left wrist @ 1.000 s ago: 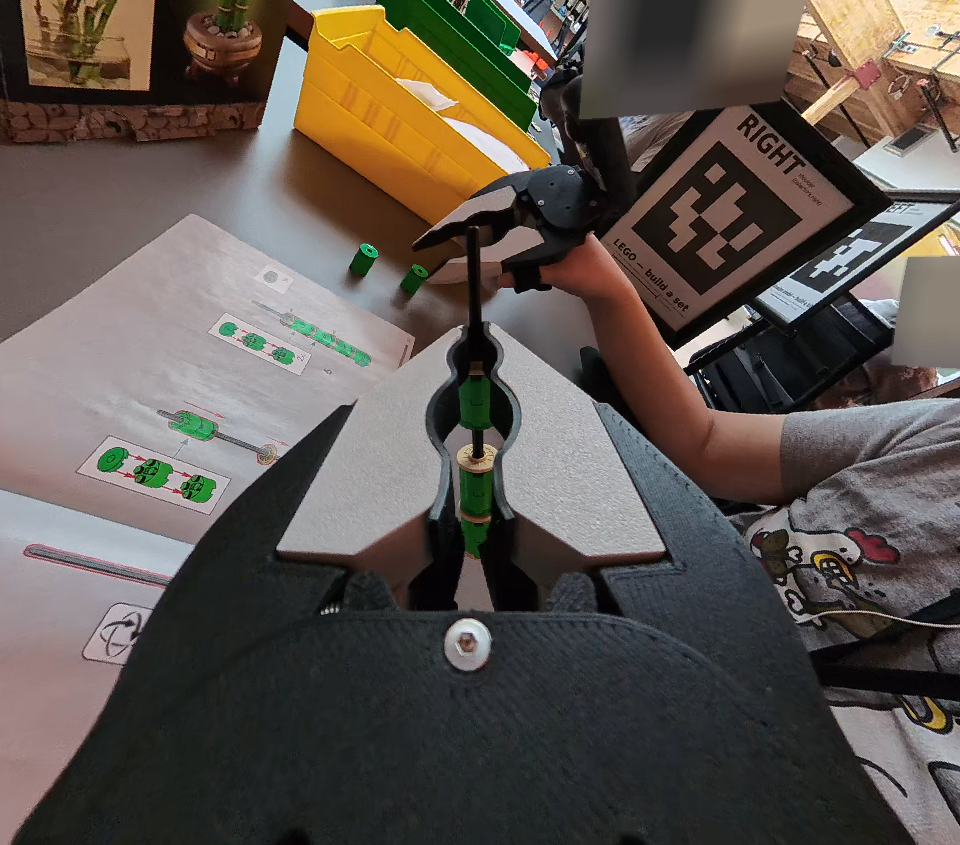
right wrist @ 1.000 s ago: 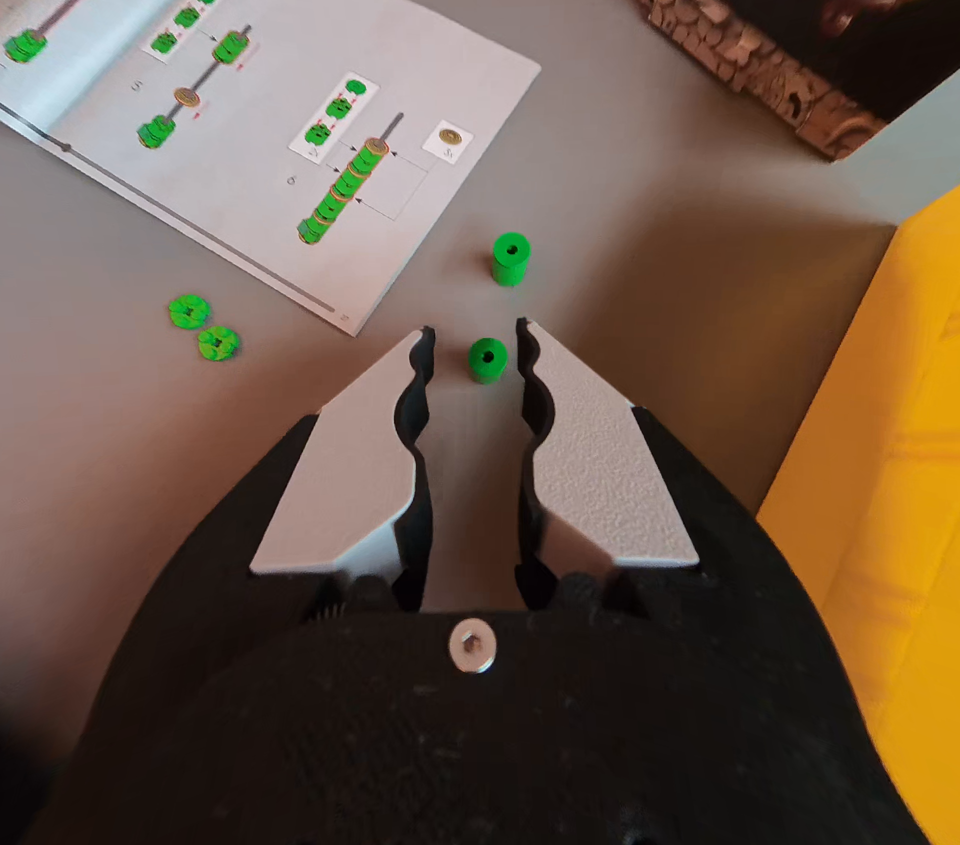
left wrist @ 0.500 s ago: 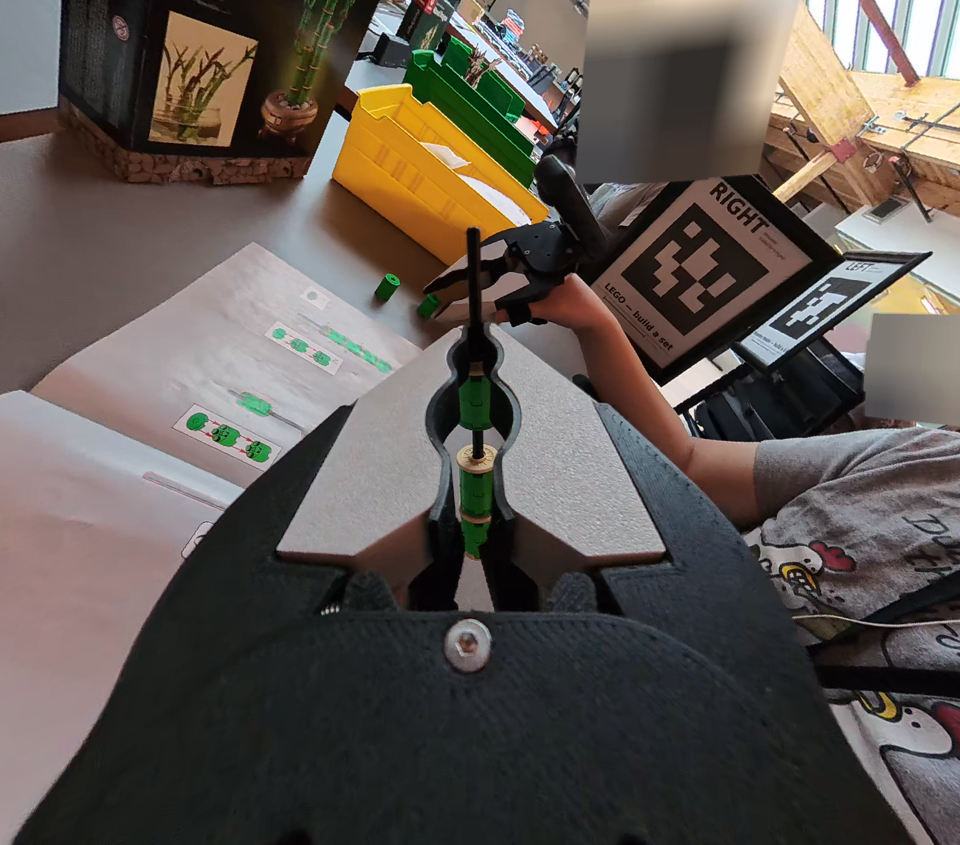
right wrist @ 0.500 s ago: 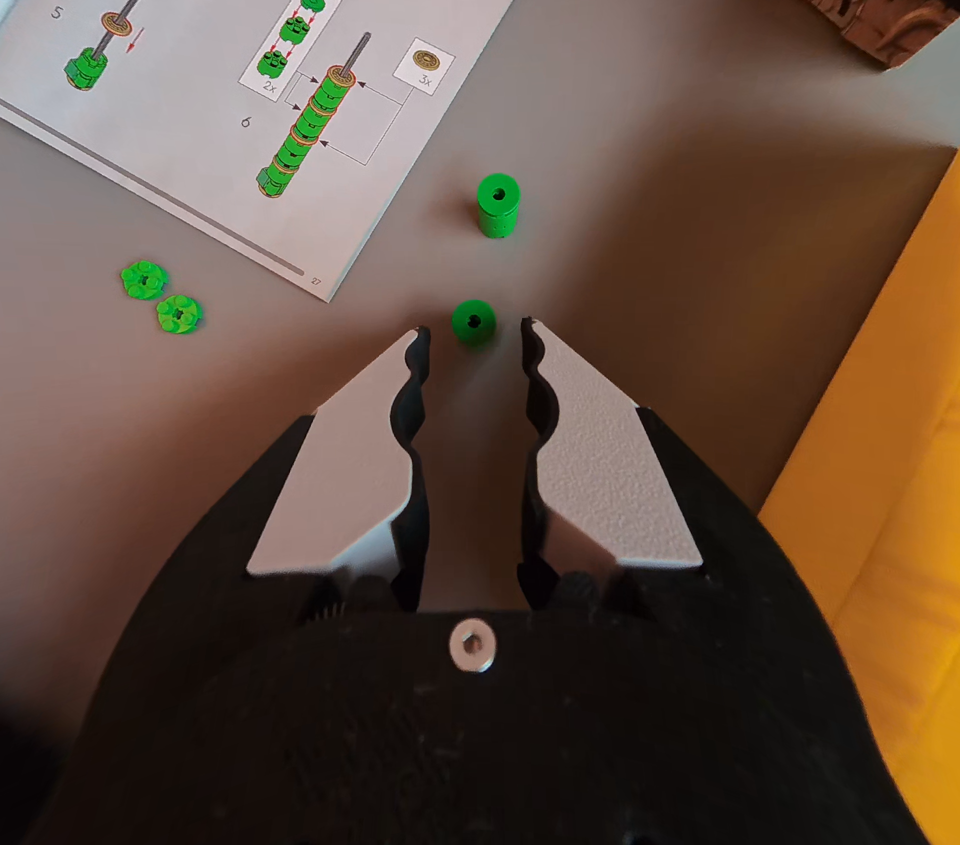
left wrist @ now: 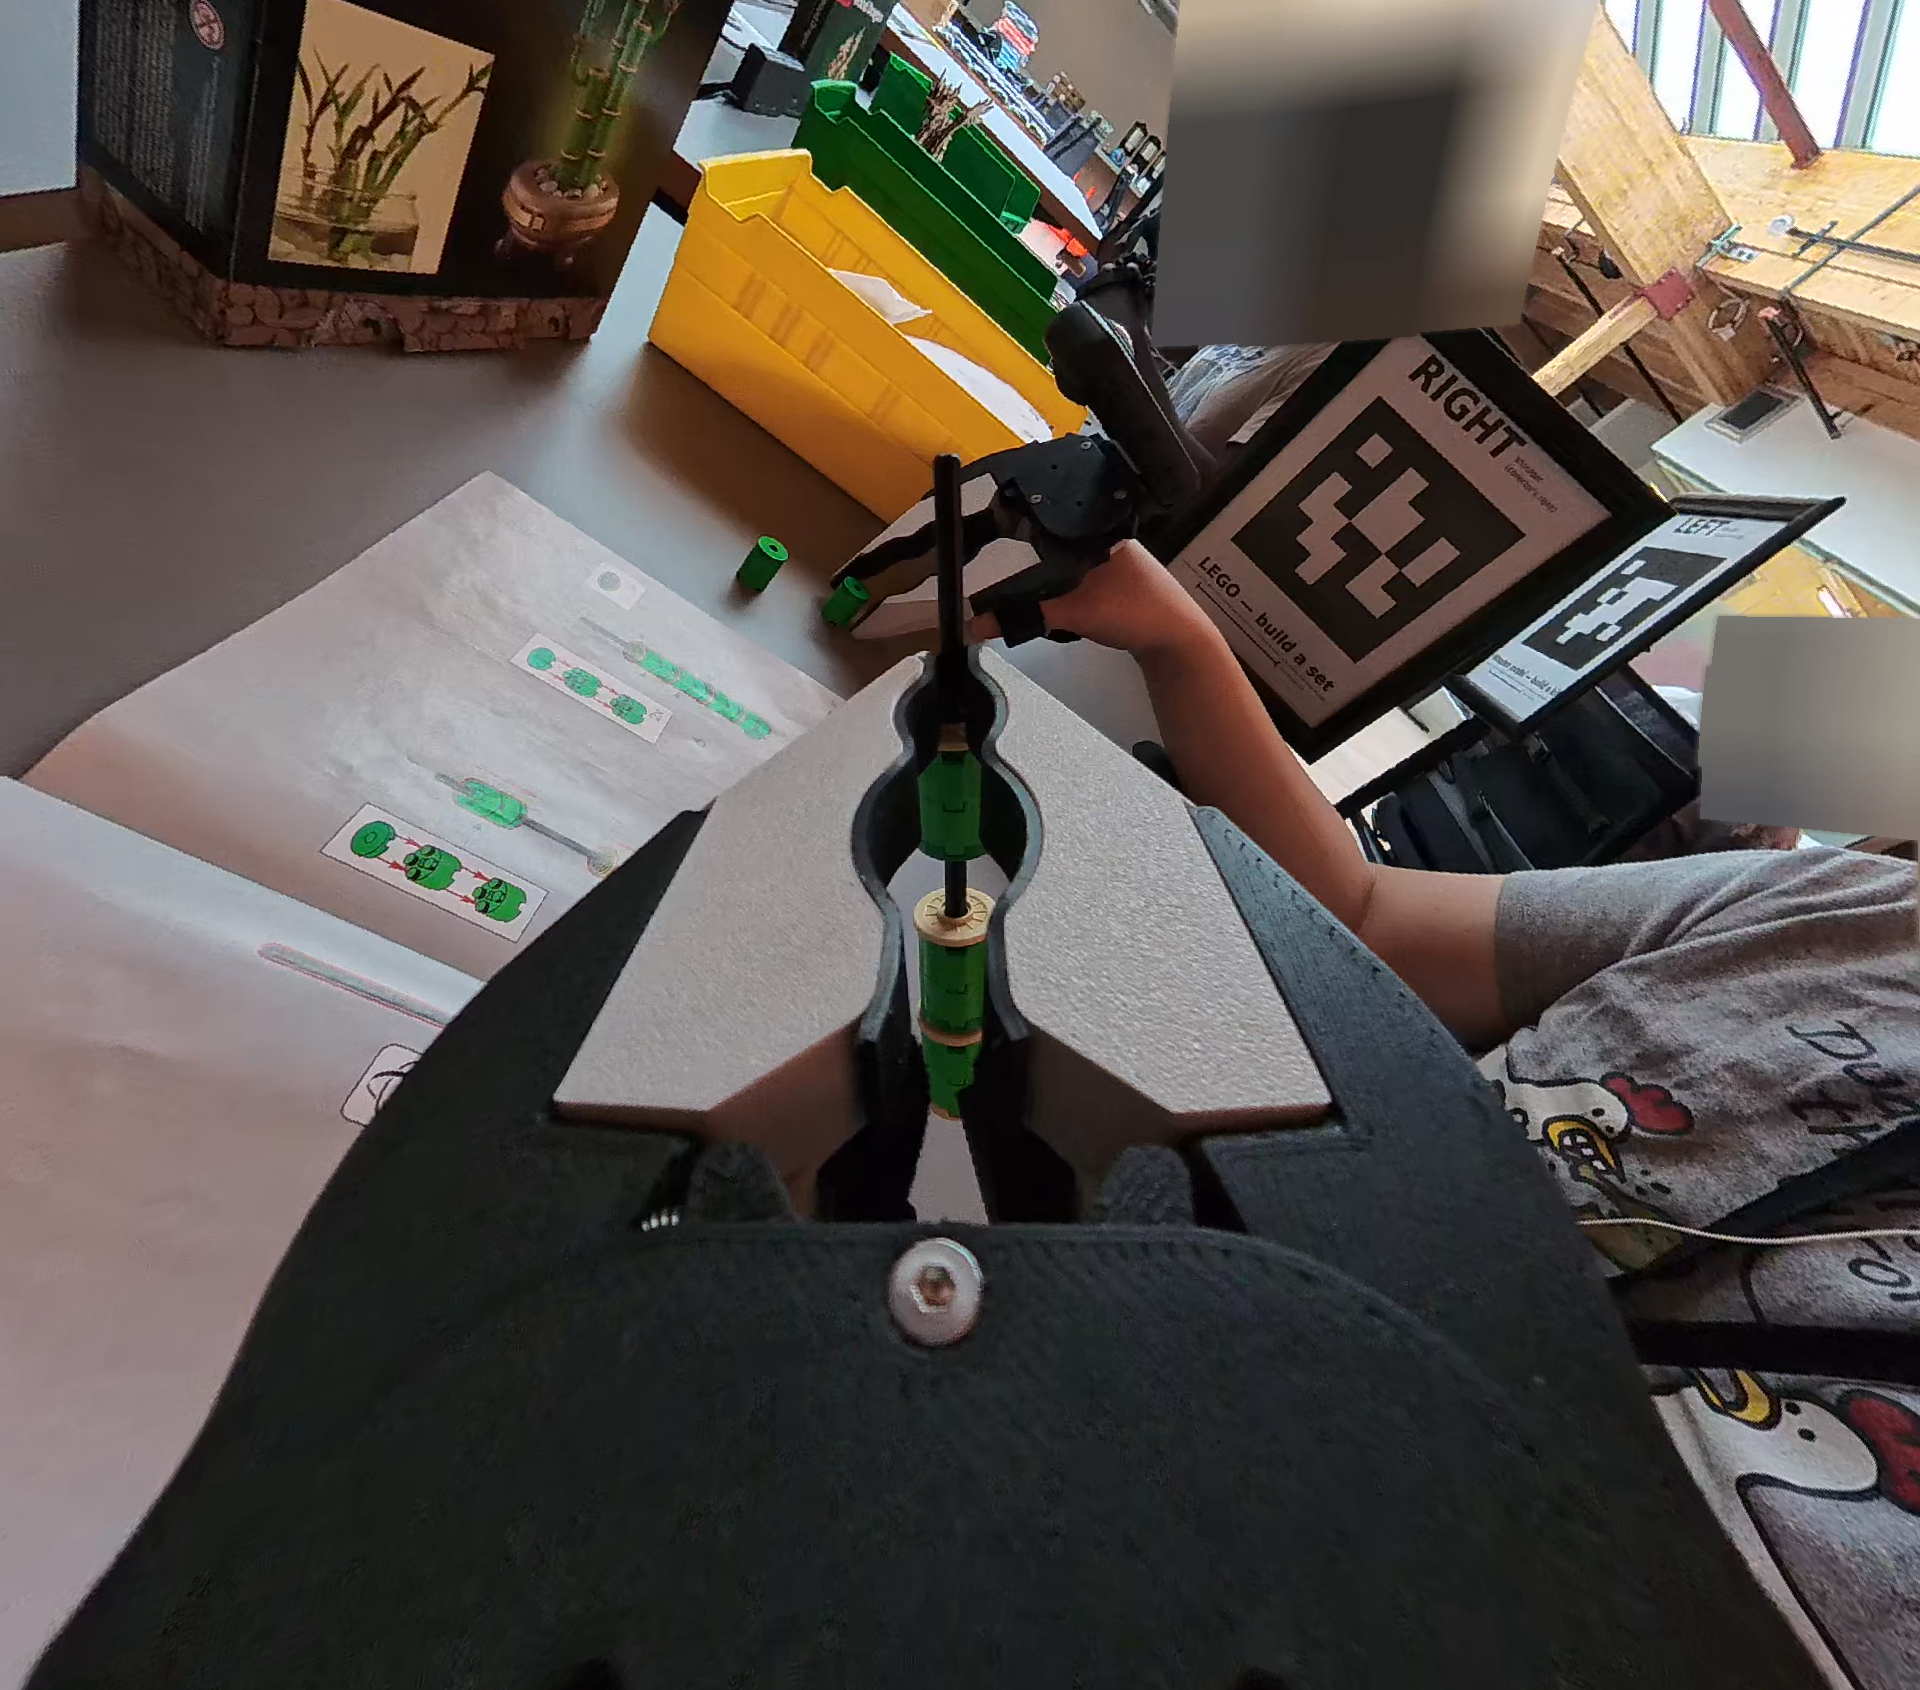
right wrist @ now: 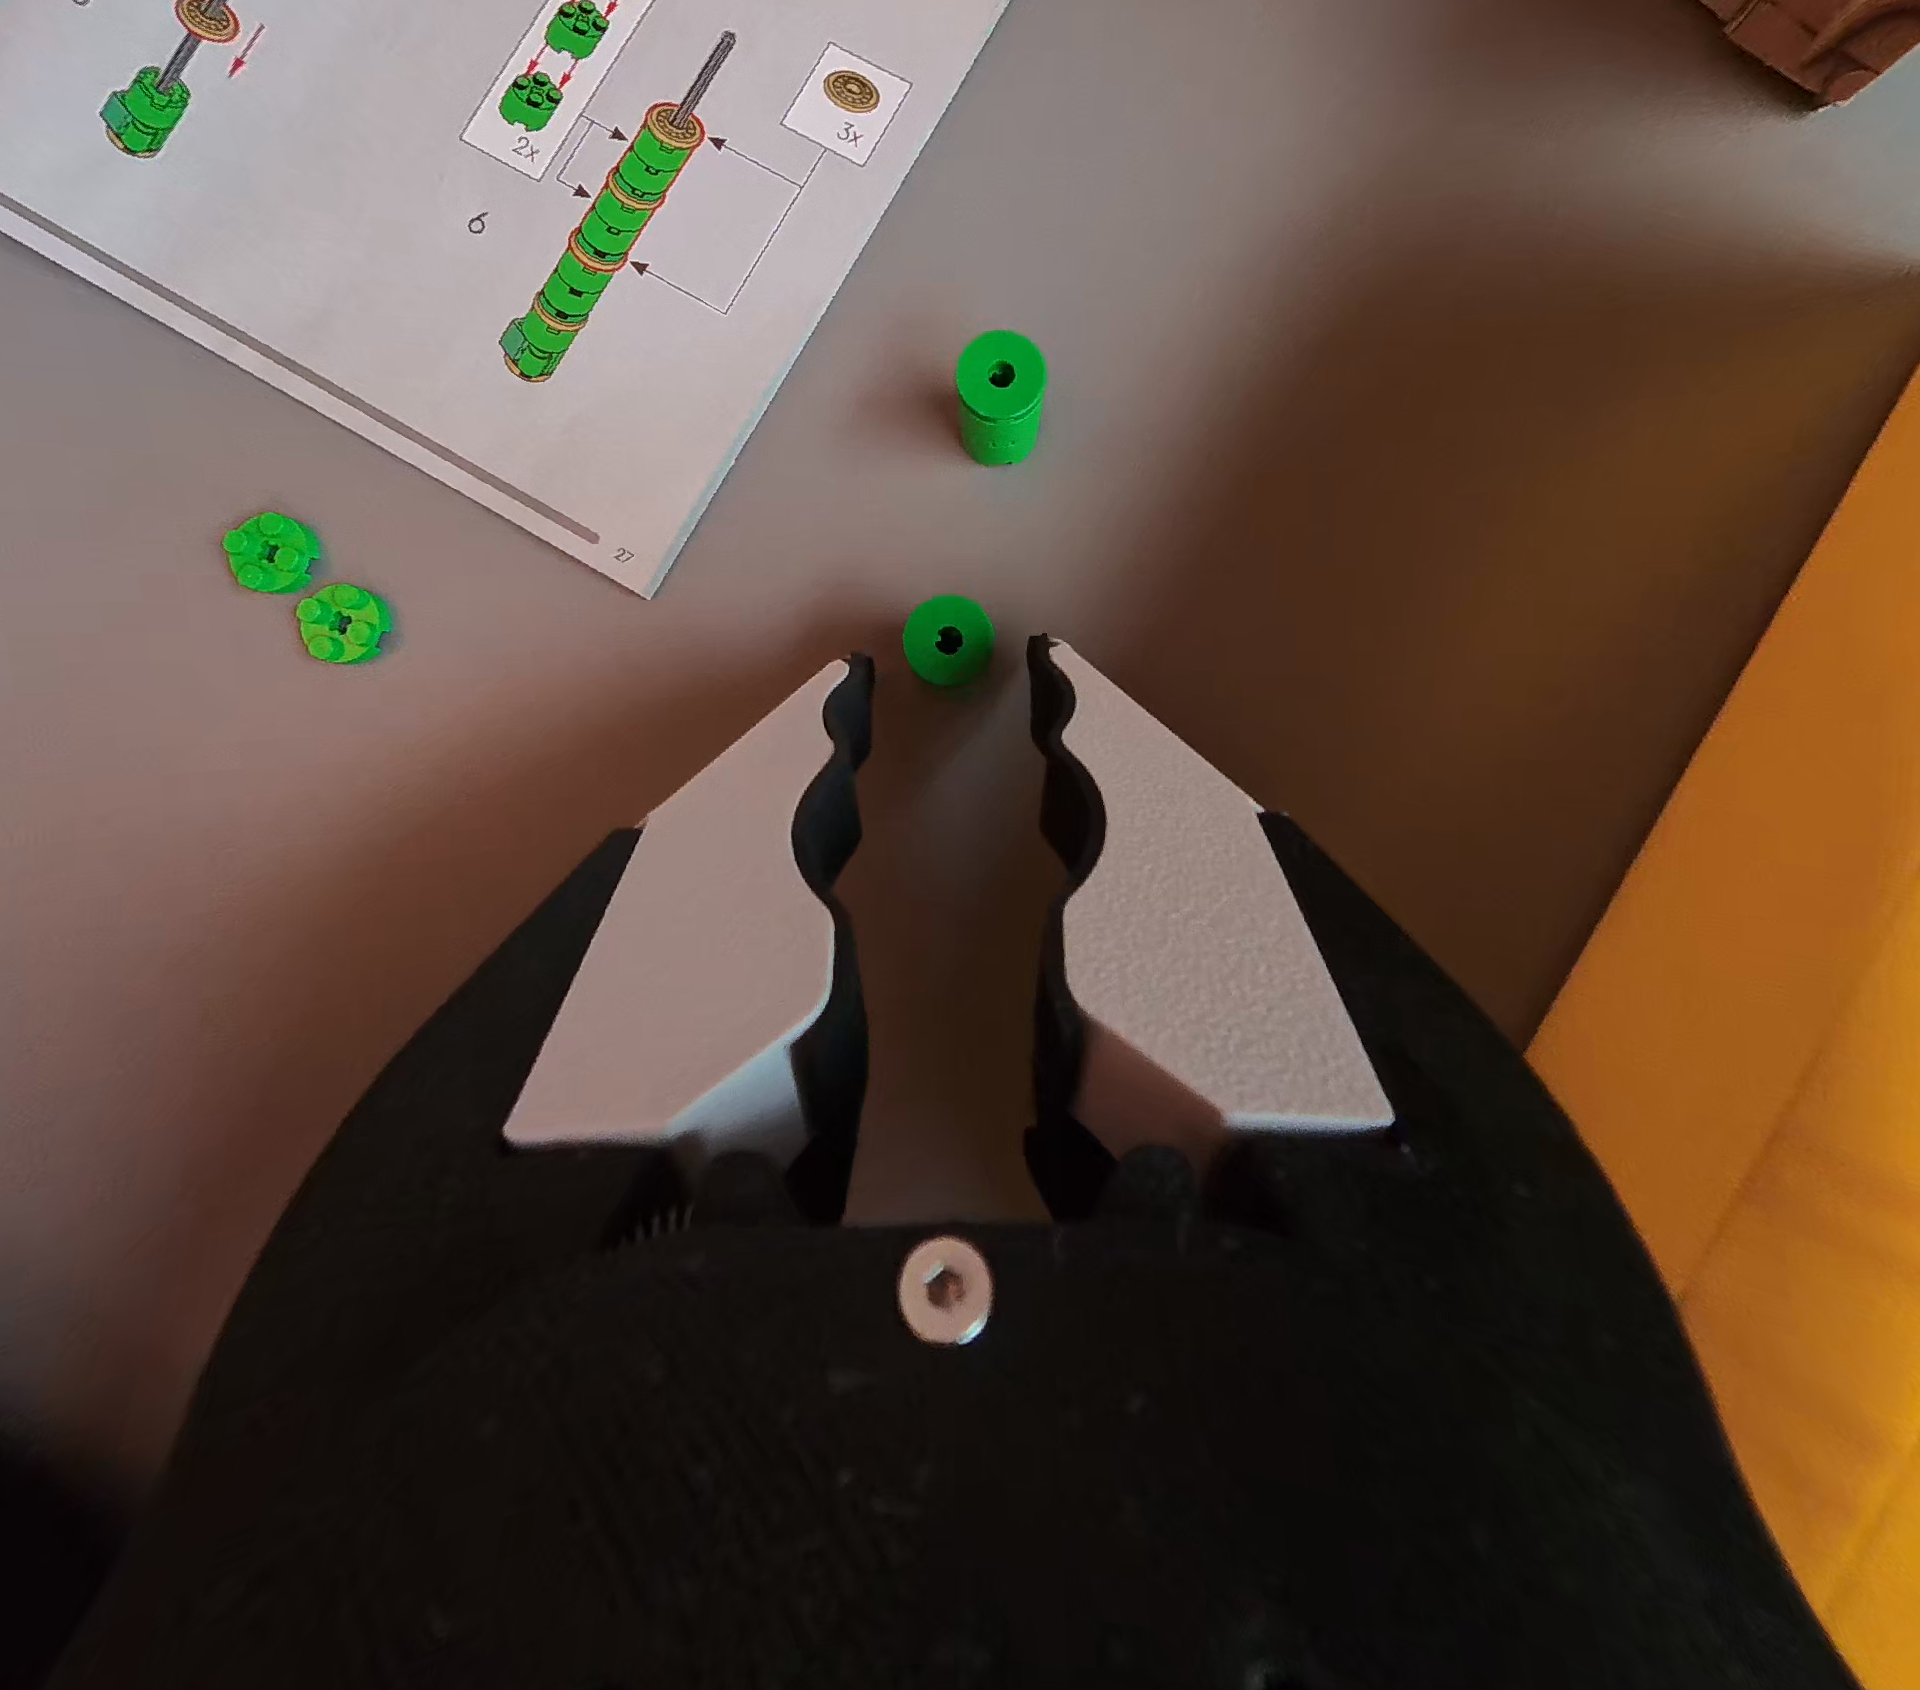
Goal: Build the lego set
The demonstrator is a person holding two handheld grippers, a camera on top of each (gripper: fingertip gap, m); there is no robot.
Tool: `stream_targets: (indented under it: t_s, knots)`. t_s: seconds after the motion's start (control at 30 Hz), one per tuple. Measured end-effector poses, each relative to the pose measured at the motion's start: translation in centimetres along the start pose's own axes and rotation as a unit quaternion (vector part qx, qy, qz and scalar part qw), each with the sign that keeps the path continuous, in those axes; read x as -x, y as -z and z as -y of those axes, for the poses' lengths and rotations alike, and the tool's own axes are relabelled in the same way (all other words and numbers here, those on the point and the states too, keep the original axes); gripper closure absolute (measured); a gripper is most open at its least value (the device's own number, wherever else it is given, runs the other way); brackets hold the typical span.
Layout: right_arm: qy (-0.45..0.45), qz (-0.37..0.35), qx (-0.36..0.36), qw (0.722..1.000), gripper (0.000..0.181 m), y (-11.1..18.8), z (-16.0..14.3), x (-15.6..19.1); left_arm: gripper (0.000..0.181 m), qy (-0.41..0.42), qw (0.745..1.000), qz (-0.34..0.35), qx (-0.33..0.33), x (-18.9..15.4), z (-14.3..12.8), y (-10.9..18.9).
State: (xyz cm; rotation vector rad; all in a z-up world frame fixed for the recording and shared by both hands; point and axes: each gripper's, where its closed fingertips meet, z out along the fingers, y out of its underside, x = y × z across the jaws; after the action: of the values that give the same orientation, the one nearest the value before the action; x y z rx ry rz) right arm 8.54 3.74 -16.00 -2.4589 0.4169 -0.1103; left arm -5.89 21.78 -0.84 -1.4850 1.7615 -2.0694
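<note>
My left gripper (left wrist: 948, 684) is shut on a black axle (left wrist: 948, 560) threaded with green round bricks (left wrist: 948, 804) and tan discs (left wrist: 951, 913), and holds it upright above the table. My right gripper (right wrist: 945, 664) is open, low over the grey table, its tips on either side of a green cylinder piece (right wrist: 948, 641) standing on end. That gripper also shows in the left wrist view (left wrist: 883, 591). A second green cylinder (right wrist: 1000, 393) stands just beyond. Two flat green round plates (right wrist: 307, 586) lie to the left.
The open instruction booklet (right wrist: 436, 82) lies at the far left of the pieces. A yellow bin (right wrist: 1787, 913) is close on the right, a green bin (left wrist: 914, 186) behind it. The set's box (left wrist: 343, 51) stands at the back. A person's arm (left wrist: 1236, 757) holds the right gripper. The left gripper's tips are roughly 30 centimeters from the right gripper's.
My right gripper has come down and forward toward the nearer green cylinder, which now sits between its tips. My left gripper has tilted up slightly, still holding the axle.
</note>
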Motion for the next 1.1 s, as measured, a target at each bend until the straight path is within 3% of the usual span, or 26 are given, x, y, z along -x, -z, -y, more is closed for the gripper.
stream_targets:
  t_s: [1.1]
  knots:
    - [-0.003,0.002,0.001,1.000,0.151,0.00,-0.06,-0.02,0.181,0.007,1.000,-0.001,0.013,0.20,-0.53,-0.45]
